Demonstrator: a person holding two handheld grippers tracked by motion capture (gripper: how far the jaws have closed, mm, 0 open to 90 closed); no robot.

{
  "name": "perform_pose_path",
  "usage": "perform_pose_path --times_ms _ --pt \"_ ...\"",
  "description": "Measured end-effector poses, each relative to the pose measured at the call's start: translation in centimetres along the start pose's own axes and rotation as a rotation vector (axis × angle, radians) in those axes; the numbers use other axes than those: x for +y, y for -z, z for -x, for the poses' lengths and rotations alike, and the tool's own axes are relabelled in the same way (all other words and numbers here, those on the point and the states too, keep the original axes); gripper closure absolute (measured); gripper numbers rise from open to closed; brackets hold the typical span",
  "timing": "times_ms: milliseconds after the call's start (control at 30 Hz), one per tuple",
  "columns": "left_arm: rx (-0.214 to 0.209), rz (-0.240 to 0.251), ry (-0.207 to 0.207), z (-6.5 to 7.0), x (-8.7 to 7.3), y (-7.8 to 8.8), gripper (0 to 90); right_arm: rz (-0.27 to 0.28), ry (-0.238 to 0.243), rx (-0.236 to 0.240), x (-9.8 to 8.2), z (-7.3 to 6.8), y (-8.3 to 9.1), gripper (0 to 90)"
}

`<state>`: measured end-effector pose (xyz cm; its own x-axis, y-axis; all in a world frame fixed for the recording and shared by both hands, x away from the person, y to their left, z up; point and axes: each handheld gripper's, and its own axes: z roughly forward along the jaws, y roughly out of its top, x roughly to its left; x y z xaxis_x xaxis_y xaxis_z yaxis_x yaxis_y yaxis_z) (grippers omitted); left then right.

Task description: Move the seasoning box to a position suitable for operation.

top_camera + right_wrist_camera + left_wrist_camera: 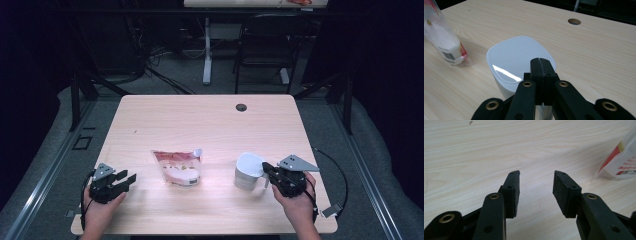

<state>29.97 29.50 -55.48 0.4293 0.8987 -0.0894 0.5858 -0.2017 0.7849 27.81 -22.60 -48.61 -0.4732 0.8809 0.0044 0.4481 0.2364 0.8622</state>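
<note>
A white mug (248, 171) with a rounded-square rim (516, 57) stands at the table's front right, its handle on the right. My right gripper (265, 168) is at that handle, its jaws shut, the tips (540, 60) meeting over the mug's near edge. A bit of white handle shows under them; I cannot tell whether it is pinched. A red-and-white spouted pouch (177, 168) lies in the front middle, seen also as a pouch edge (622, 161) and a pouch end (442, 41). My left gripper (129, 179) rests at the front left, open (536, 173), over bare wood.
The light wooden table (200, 120) has a cable hole (241, 107) at its far middle, the same hole (574, 21) lying beyond the mug. Behind the table stand a black chair (267, 45) and a desk leg (207, 50) on grey floor with cables.
</note>
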Motion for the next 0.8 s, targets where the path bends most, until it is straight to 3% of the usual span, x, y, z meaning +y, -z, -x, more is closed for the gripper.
perform_pose_path --times_ms 800 --pt "-0.001 -0.001 -0.002 -0.01 0.00 0.00 57.1 0.002 -0.005 0.006 -0.39 0.34 -0.10 90.0"
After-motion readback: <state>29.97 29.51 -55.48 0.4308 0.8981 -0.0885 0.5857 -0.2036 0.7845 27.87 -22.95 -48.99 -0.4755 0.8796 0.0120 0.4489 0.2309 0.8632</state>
